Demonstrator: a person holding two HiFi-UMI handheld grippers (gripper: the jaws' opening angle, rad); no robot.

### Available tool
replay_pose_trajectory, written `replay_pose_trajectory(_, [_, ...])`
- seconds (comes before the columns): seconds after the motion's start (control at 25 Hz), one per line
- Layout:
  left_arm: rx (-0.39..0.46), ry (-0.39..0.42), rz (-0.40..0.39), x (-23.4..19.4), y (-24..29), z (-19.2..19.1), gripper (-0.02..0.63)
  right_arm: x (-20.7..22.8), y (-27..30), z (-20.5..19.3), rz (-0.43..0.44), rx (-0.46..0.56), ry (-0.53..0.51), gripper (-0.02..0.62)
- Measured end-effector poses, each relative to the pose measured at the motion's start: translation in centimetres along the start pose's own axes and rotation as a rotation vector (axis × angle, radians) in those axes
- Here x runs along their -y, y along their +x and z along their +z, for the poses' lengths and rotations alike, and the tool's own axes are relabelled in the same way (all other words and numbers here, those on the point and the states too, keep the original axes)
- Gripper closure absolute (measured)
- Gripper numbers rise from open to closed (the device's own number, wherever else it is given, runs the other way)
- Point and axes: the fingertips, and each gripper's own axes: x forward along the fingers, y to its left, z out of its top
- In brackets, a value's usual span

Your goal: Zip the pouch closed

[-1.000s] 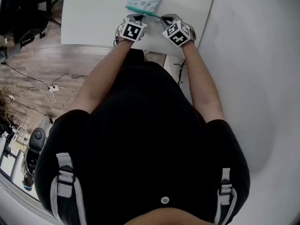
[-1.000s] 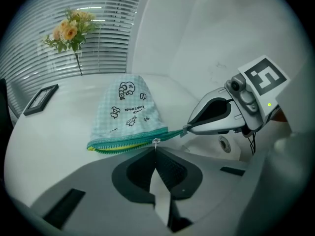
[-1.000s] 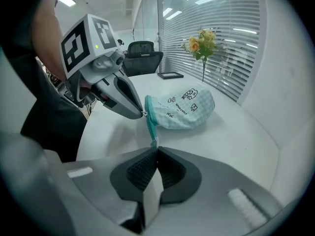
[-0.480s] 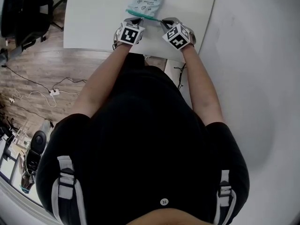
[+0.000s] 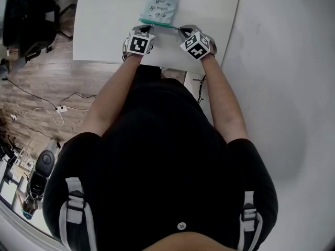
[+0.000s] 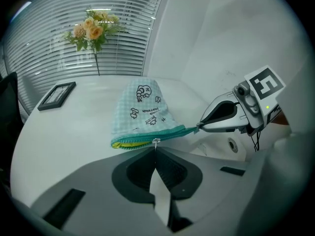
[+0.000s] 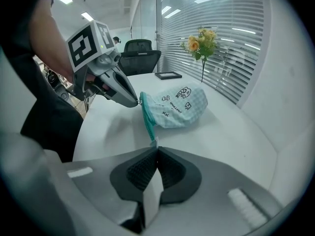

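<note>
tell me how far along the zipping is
Done: the zip is shut from the right gripper end to the pull. In hand: left gripper pinches the pull, right pinches the pouch corner. Left: the short gap showing yellow lining.

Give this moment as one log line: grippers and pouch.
pouch: on table, partly open | left gripper: shut on zipper pull | right gripper: shut on pouch corner

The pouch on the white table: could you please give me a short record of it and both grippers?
pouch: light-blue checked, lying on the white table
zip: closed toward the right gripper, gaping past the zipper pull, yellow lining showing
left gripper: shut on the zipper pull
right gripper: shut on the zip end
task: zipping unfinished
</note>
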Motion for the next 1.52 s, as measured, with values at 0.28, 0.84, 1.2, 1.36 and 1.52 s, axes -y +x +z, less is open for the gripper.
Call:
replay_pose_trajectory(0.28, [0.016, -0.02, 0.04, -2.8, -0.4, -0.1, 0.597, 0.3, 0.3, 0.4, -0.007, -0.001, -0.004, 0.586])
replay_pose_trajectory(0.84, [-0.016, -0.04, 0.086, -5.5, -0.6, -0.6, 0.595, 0.3, 0.7, -0.6, 0.006, -0.027, -0.039, 0.586])
replay_pose_trajectory(1.2, [0.015, -0.042, 0.028, -4.6, -0.8, -0.5, 0.595, 1.4, 0.6, -0.6, -0.045, -0.004, -0.015, 0.547])
replay_pose_trajectory(1.36, [0.0, -0.022, -0.041, -3.4, -0.6, -1.7, 0.509, 1.3, -0.1, -0.9, -0.044, 0.023, 0.024, 0.483])
replay_pose_trajectory(1.52, [0.073, -0.024, -0.05, -3.7, -3.4, -1.6, 0.502, 0.4, -2.2, 0.9, -0.046, 0.112, 0.069, 0.483])
